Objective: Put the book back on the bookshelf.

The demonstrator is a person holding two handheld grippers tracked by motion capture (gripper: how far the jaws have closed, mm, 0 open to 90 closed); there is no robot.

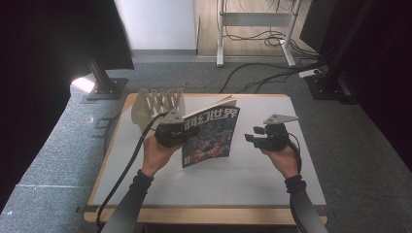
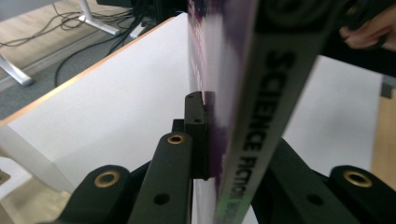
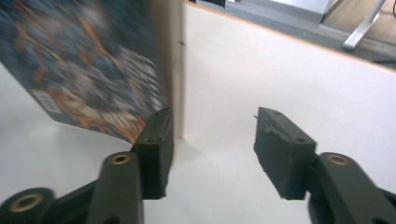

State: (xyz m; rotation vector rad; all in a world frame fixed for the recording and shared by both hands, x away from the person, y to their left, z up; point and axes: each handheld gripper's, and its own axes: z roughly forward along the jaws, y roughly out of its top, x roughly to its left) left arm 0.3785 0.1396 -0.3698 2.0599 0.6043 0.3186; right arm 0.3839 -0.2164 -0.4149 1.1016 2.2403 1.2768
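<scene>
Holding steady matters most: keep the magazine (image 1: pixel 210 137) upright above the white desk (image 1: pixel 252 184), in front of the slotted rack (image 1: pixel 156 104), left tongs (image 1: pixel 183 133) clamped tight on its spine edge. Keep right tongs (image 1: pixel 250 137) apart, well clear to the side, empty. Seen from above: full cover, rack, both hands. Seen along left tongs: spine lettering pinched between pads (image 2: pixel 195 135). Seen along right tongs (image 3: pixel 212 140): open gap, page edge just beside one pad.
</scene>
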